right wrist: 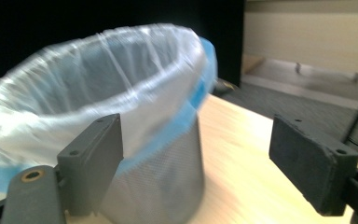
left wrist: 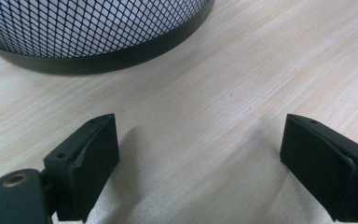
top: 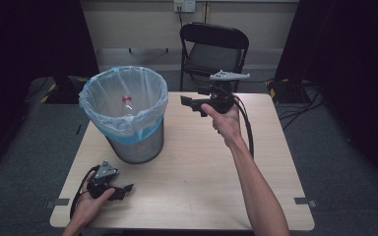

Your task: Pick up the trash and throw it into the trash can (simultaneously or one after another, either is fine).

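Right gripper (top: 189, 102) jaws apart beside lined bin (top: 124, 114), left gripper (top: 123, 189) jaws apart on table (top: 202, 172).

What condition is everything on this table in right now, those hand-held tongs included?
Black mesh wastebasket: upright on the table, lined with a clear-and-blue plastic bag.
Small red-and-clear item: inside the bag.
Left tongs: open, empty, low over the table.
Right tongs: open, empty, raised beside the wastebasket.
Black folding chair: unfolded, unoccupied.
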Action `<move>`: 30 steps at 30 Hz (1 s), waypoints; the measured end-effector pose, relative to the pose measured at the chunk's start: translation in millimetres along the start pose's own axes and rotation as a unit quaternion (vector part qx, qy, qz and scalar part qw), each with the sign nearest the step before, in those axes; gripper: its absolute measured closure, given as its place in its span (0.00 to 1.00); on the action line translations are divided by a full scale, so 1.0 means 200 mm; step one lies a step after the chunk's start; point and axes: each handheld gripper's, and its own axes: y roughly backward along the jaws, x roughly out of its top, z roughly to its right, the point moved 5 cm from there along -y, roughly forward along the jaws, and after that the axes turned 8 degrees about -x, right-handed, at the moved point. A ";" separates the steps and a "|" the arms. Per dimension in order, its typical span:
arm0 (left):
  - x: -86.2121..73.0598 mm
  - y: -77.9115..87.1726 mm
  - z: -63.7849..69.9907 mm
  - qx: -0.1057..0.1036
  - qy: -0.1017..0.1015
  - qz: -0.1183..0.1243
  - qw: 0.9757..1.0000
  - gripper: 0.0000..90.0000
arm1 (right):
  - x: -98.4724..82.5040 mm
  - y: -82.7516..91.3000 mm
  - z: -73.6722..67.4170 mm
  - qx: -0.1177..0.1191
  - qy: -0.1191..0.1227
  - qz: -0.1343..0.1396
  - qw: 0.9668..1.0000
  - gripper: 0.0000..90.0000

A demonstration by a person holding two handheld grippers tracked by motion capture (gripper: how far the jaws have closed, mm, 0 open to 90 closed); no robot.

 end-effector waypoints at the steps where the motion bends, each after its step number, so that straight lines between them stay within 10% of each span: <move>1: 0.00 0.00 0.00 0.000 0.000 0.000 1.000 0.12 | -0.02 0.00 0.01 -0.008 0.003 -0.006 1.000 0.17; 30: 0.00 0.00 0.00 0.000 0.002 0.001 1.000 0.12 | -0.55 0.22 0.26 -0.129 -0.020 -0.092 0.987 0.17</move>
